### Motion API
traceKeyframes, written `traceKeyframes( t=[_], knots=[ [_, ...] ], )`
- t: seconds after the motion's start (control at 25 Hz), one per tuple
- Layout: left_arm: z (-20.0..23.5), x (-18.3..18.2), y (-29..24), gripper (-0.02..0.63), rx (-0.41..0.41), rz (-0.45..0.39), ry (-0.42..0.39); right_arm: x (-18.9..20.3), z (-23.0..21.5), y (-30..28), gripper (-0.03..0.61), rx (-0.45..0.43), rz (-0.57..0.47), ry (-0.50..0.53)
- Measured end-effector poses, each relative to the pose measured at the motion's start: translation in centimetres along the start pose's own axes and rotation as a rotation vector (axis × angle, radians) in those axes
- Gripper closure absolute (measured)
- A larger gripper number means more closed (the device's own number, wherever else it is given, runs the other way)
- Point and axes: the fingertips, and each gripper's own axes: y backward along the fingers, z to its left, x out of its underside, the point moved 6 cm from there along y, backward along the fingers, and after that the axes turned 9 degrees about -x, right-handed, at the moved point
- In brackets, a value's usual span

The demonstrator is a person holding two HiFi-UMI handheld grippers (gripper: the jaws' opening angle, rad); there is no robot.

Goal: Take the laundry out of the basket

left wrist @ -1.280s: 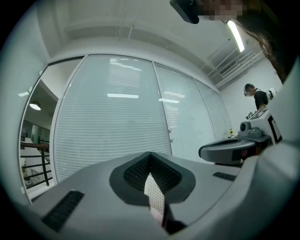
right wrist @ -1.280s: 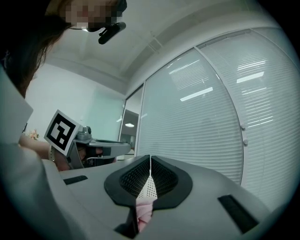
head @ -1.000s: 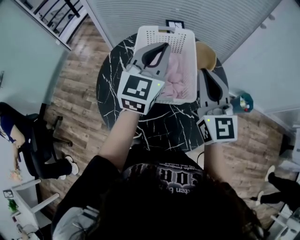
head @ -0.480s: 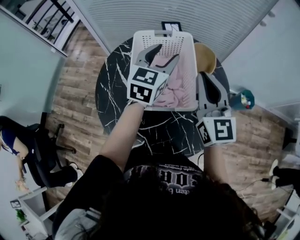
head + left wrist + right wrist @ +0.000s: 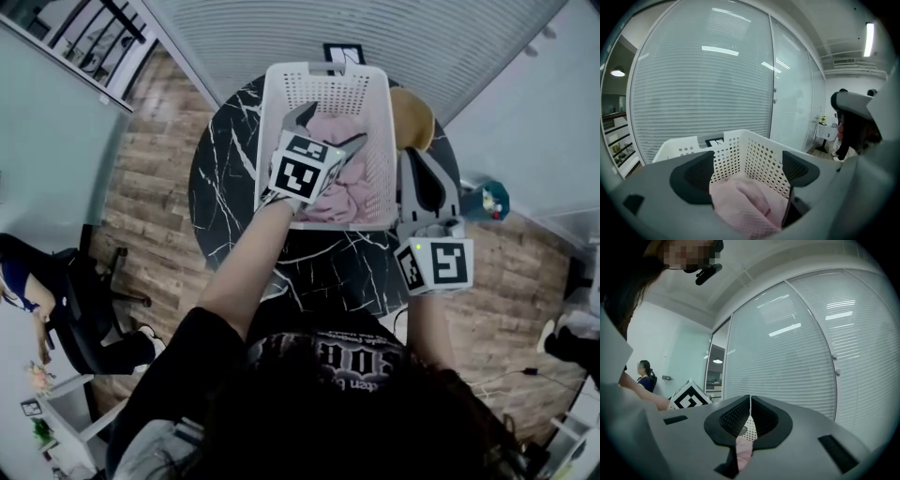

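A white perforated basket (image 5: 325, 67) stands on the round black marble table (image 5: 225, 178) with pink laundry (image 5: 352, 192) heaped inside. My left gripper (image 5: 328, 127) is down inside the basket, and its jaws have just been opening. In the left gripper view the left gripper (image 5: 747, 168) is open, with a fold of pink laundry (image 5: 745, 206) lying low between its jaws and the basket wall (image 5: 759, 154) ahead. My right gripper (image 5: 415, 155) sits outside the basket's right wall, shut. In the right gripper view a pink sliver shows in the slit below the right gripper (image 5: 750, 401).
A tan rounded object (image 5: 412, 112) lies on the table behind the basket's right corner. A teal item (image 5: 487, 202) sits past the table's right edge. A seated person (image 5: 37, 281) is at the far left on the wooden floor. Window blinds run behind the table.
The left gripper has dropped from above the basket down into it, and its jaws went from shut to wide apart. The right gripper stayed beside the basket.
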Motion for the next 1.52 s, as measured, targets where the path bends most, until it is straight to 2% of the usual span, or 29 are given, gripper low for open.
traceKeyframes(
  t=[0.24, 0.36, 0.76, 1.08, 1.36, 1.52],
  knots=[
    [0.3, 3.8, -1.9, 0.072, -0.015, 0.160, -0.038, 0.5, 0.4, 0.1, 0.549, -0.013, 0.016, -0.003],
    [0.6, 5.7, -3.2, 0.047, -0.008, 0.232, -0.019, 0.9, 0.4, 0.1, 0.549, -0.017, 0.026, -0.008],
    [0.9, 8.6, -4.6, 0.043, 0.016, 0.343, 0.049, 1.5, 0.1, 0.5, 0.549, -0.017, 0.040, -0.008],
    [1.2, 10.6, -5.6, 0.043, 0.013, 0.457, 0.009, 1.7, -0.1, 0.4, 0.549, -0.024, 0.047, -0.009],
    [-0.1, 11.7, -6.6, 0.044, 0.110, 0.507, 0.088, 1.9, 0.1, 0.4, 0.549, -0.034, 0.059, -0.006],
    [-0.2, 12.3, -7.0, 0.046, 0.134, 0.547, 0.121, 2.0, 0.2, 0.4, 0.549, -0.036, 0.059, -0.009]
  ],
)
